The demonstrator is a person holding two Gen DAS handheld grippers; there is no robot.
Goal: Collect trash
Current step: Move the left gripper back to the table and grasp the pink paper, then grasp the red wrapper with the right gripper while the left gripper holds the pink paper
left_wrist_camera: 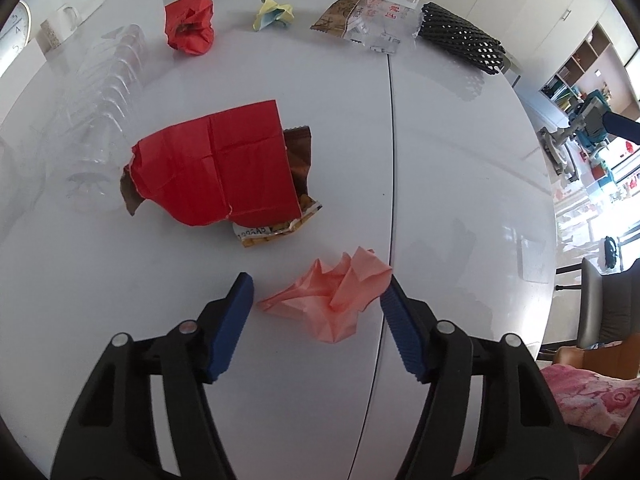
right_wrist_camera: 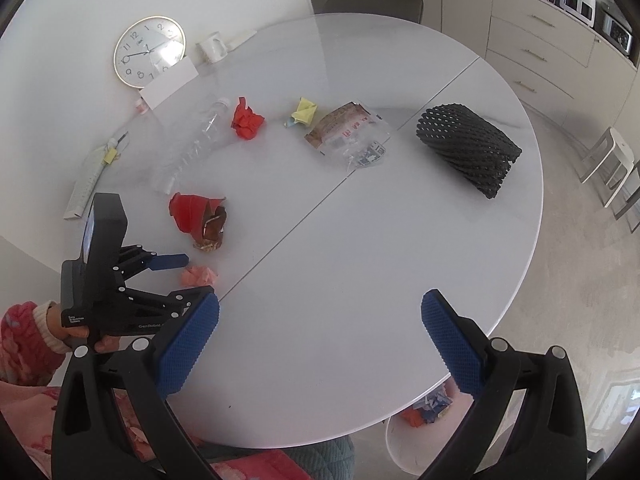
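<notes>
Pink crumpled paper (left_wrist_camera: 332, 300) lies between the left gripper's (left_wrist_camera: 318, 292) jaws.

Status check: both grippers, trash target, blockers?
Left hand-held gripper straddling pink crumpled paper, no firm pinch visible. Right hand-held gripper open, empty. Nothing in the way.

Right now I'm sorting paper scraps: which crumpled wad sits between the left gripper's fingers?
The pink wad, between the left gripper pads; the red and yellow wads lie far off.
</notes>
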